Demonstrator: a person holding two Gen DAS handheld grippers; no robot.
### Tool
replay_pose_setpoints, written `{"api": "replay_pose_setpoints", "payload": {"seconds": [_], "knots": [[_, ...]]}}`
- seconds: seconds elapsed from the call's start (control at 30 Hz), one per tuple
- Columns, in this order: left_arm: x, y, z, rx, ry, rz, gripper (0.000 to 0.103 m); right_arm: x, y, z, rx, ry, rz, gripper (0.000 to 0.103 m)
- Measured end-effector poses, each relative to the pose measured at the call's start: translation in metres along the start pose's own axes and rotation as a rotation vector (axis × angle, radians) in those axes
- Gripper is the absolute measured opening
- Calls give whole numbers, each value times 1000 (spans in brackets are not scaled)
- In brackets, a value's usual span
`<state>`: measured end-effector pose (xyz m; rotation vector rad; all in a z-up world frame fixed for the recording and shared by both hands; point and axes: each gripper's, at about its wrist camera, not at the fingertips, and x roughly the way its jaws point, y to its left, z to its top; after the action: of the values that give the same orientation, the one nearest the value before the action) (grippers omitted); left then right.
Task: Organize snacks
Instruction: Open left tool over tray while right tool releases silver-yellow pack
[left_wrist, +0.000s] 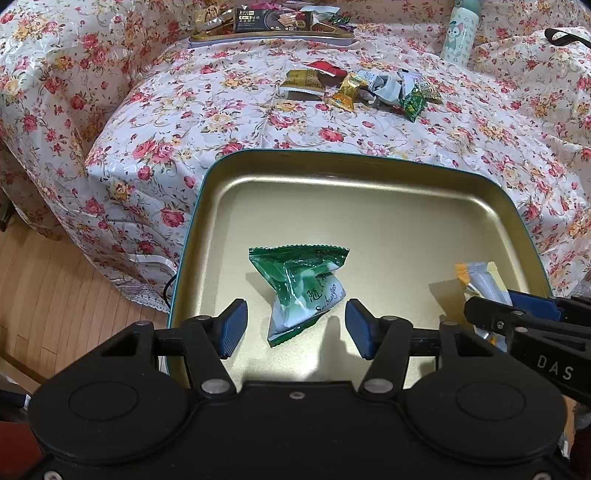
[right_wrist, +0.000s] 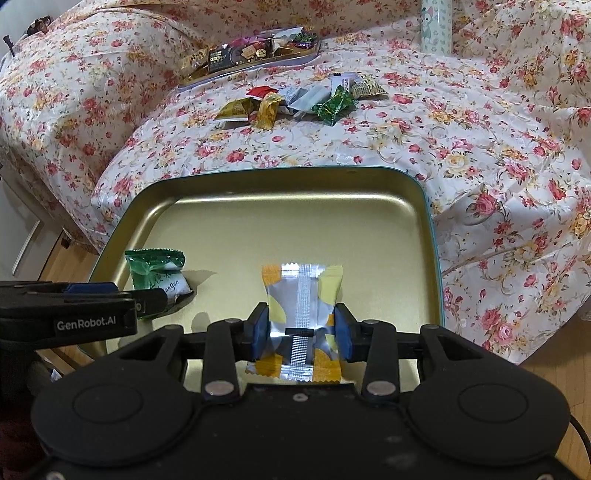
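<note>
resting flat in shallow gold metal tray with teal rim (left_wrist: 369, 173): crumpled green-white foil snack packet (left_wrist: 303, 288), light, thin, slippery, crushes easily. left gripper (left_wrist: 295, 328) jaws open, packet between, pads not touching. right gripper (right_wrist: 301, 332) pads closed on silver-yellow foil sachet (right_wrist: 301, 295) at mid-body. best hold: sealed edges or middle, gentle squeeze.

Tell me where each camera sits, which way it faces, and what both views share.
Left wrist: on the left gripper, looking steeply down into the gold tray; its pads stand clear of the green packet.
Right wrist: on the right gripper, angled down likewise; pads flank the silver-yellow packet.
Shared: tray, both packets, the loose snack pile, each other's gripper.
</note>
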<state>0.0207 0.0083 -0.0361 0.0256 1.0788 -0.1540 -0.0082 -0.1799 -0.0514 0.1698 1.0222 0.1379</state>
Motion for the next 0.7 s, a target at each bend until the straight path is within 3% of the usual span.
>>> {"api": "replay_pose_setpoints", "payload": {"seconds": [0.43,0.7], "knots": [[-2,-1,0,4,-6,5,62,-5,2,0,-17,-23,-8,42],[-8,-3,-2,15,-40,32,62,-14,8,0,-57,-84,-39,50]]}}
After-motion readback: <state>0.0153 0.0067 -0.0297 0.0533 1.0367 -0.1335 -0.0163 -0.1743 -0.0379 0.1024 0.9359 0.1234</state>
